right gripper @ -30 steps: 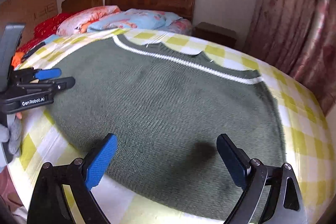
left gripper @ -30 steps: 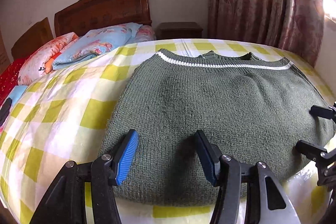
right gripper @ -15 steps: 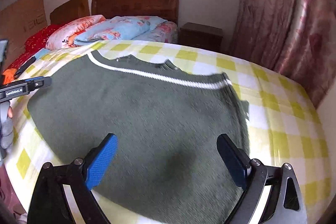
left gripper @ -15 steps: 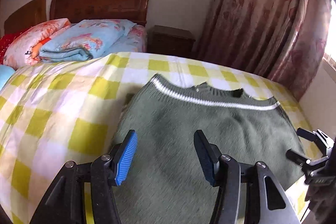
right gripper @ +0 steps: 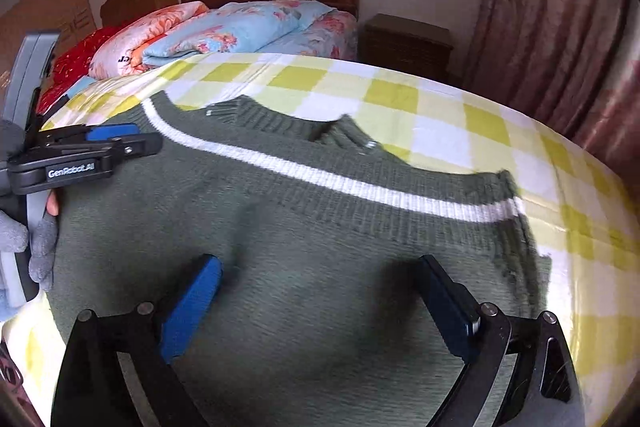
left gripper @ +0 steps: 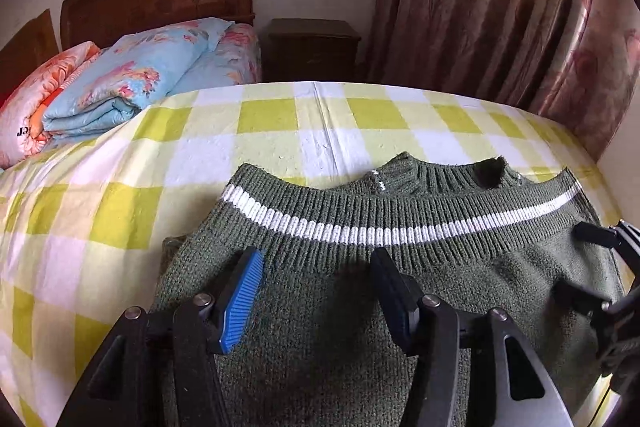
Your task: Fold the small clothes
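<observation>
Right wrist view blurs the sweater (right gripper: 320, 247); its near hem is cut off; both tongs gape empty.

Black tongs (left gripper: 316, 291) with blue pads (left gripper: 242, 301), silver screws, "GenRobot.AI" lettering; grey glove (right gripper: 24, 235).

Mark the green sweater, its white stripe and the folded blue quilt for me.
green sweater (left gripper: 340, 339): left wrist view, plain knit body near the camera.
white stripe (right gripper: 360, 187): right wrist view, middle of the band.
folded blue quilt (left gripper: 132, 79): left wrist view, top floral face.
</observation>
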The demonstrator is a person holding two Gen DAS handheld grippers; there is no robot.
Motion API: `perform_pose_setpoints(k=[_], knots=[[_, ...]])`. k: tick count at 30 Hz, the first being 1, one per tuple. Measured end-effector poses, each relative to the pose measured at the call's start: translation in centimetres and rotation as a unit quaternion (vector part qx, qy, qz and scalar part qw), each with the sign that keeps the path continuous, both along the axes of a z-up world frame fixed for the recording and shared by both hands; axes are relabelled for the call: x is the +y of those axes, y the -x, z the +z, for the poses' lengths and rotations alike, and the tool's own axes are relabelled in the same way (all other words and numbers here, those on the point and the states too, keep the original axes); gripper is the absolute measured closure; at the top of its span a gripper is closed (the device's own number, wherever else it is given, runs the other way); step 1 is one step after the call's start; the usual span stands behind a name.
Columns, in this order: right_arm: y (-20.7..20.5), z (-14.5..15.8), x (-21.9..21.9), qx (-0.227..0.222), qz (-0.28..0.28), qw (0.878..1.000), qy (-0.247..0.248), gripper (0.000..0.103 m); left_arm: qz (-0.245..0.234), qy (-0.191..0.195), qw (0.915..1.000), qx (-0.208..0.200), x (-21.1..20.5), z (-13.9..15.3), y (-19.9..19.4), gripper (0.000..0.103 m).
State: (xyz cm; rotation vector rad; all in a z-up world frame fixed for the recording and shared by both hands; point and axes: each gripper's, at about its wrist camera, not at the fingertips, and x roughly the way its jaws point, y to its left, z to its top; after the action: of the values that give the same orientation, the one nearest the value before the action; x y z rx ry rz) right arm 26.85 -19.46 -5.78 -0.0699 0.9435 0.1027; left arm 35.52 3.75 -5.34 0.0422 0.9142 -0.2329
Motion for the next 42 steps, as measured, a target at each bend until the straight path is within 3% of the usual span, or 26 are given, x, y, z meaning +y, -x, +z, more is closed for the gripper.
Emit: perform_pose_setpoints(k=[4, 8, 9, 12, 15, 17, 19, 20, 22, 26, 30, 33, 36, 42], knots=[[-1.3, 0.9, -2.7, -0.011, -0.049, 0.999, -0.01, 0.0, -0.021, -0.046, 0.9983, -0.028, -2.2, 1.6, -1.1, 0.045], [-3.5, 0.1, -2.1, 0.015, -0.025, 1.0, -0.008, 0.0, -0.02, -0.108, 0.9931, -0.04, -2.7, 0.7, -3.9, 0.045], [-3.8, -0.3, -2.3, 0.024, -0.024, 0.999, -0.008, 0.0, -0.018, -0.099, 0.9949, -0.013, -2.1, -0.5, -4.8, 0.043], [-3.3, 0.1, -4.2, 0.016, -0.053, 0.998, -0.032, 0.0, -0.008, -0.019, 0.9998, 0.003, 0.4, -0.5, -5.5, 0.043], [-2.2, 0.8, -5.8, 0.006, -0.069, 0.996, -0.048, 0.0, -0.013, -0.031, 0.9994, 0.0, -0.1, -0.8, -5.4, 0.042], [-0.6, 1.7, -6.6, -0.007, -0.085, 0.996, -0.03, 0.0, -0.014, -0.033, 0.9994, 0.001, -0.3, -0.8, -5.4, 0.041], [2.1, 2.7, -8.5, -0.023, -0.119, 0.992, -0.022, 0.0, -0.014, -0.023, 0.9996, 0.003, 0.0, -0.9, -5.4, 0.041], [3.9, 3.0, -9.8, -0.029, -0.131, 0.99, -0.043, 0.0, -0.014, -0.02, 0.9997, 0.004, 0.1, -0.9, -5.4, 0.042], [8.2, 3.1, -12.6, -0.042, -0.158, 0.979, -0.123, 0.0, -0.014, -0.019, 0.9997, 0.004, 0.1, -0.8, -5.4, 0.042], [17.3, 1.5, -15.4, -0.067, -0.192, 0.938, -0.28, 0.0, -0.013, -0.015, 0.9998, 0.004, 0.1, -0.8, -5.4, 0.042], [22.1, -1.6, -14.1, -0.045, -0.192, 0.905, -0.377, 0.0, -0.013, -0.015, 0.9998, 0.004, 0.2, -0.7, -5.3, 0.042], [22.6, -1.8, -11.4, -0.049, -0.171, 0.915, -0.361, 0.0, -0.012, -0.014, 0.9998, 0.003, 0.3, -0.7, -5.2, 0.042], [20.7, -1.7, -9.4, -0.039, -0.161, 0.916, -0.365, 0.0, -0.012, -0.013, 0.9998, 0.004, 0.4, -0.7, -5.3, 0.042], [14.0, -2.3, -9.5, -0.056, -0.231, 0.896, -0.376, 0.0, -0.009, -0.01, 0.9999, 0.005, 0.5, -0.7, -5.3, 0.042]])
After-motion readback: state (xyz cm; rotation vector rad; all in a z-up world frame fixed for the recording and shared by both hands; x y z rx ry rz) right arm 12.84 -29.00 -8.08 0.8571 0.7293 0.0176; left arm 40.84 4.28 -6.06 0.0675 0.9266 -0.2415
